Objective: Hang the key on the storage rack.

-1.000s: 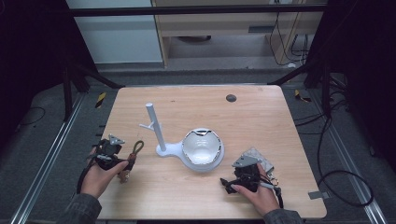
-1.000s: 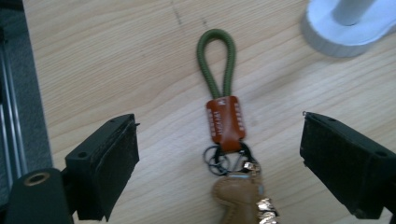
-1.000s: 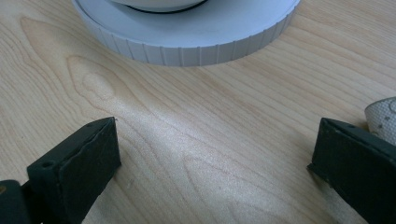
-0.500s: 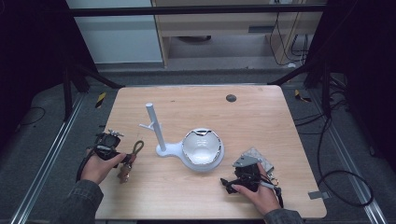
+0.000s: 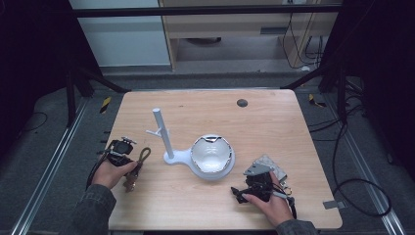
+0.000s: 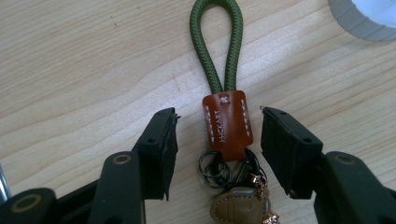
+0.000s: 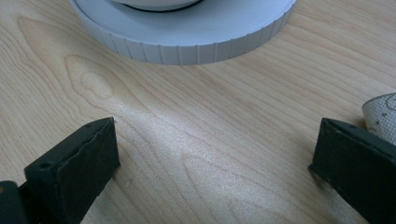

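Left gripper [image 6: 217, 149] shifted fwd, jaws apart astride olive cord keychain w/ brown leather tab [image 6: 227, 122] | light, floppy; pinch tab | right gripper [image 7: 217, 158] jaws apart, empty.

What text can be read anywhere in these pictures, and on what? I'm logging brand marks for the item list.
"HICKAET", as best it reads, stamped along the brown leather tab of the green cord keychain, between the open jaws of the left gripper.
No other text is legible: the white stand, the wooden table and the right gripper carry none that I can read.
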{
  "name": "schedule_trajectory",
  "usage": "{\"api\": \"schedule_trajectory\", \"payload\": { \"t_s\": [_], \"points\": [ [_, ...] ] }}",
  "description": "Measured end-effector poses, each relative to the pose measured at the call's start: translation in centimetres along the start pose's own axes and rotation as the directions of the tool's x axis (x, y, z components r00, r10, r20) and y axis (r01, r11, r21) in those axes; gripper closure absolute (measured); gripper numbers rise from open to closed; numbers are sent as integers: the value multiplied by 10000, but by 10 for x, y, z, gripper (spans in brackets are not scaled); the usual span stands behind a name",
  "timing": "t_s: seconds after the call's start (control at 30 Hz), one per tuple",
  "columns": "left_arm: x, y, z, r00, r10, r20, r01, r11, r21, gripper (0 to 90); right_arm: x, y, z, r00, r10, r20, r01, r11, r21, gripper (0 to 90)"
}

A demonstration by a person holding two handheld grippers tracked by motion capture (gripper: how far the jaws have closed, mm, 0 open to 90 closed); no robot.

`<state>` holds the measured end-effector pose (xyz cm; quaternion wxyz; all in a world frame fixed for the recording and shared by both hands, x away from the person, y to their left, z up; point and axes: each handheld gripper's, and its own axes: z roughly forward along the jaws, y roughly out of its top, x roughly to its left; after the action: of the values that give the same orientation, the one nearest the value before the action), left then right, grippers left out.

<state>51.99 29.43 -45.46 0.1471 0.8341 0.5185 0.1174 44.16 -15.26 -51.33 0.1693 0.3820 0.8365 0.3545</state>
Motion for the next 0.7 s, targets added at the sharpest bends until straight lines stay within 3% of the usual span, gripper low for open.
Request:
{"api": "schedule_trajectory", "payload": {
  "t_s": [0.2, 0.4, 0.6, 0.7],
  "points": [
    [-6, -1, 6, 9994, 333, -77, -330, 9988, 366, 471, 0, 0, 0, 10000, 4, -6, -4, 10000, 9, 3],
    [-6, 1, 10, 10000, 79, 13, -79, 9994, 341, 493, 0, 0, 0, 10000, -6, -3, 6, 10000, 7, 3],
    [-6, 5, 13, 9999, 58, 101, -63, 9988, 491, 564, 0, 0, 0, 10000, -7, -6, 7, 10000, 4, 3],
    [-7, 6, 11, 10000, 79, 52, -81, 9985, 536, 647, 0, 0, 0, 10000, -4, -7, 4, 10000, 6, 3]
  ]
}}
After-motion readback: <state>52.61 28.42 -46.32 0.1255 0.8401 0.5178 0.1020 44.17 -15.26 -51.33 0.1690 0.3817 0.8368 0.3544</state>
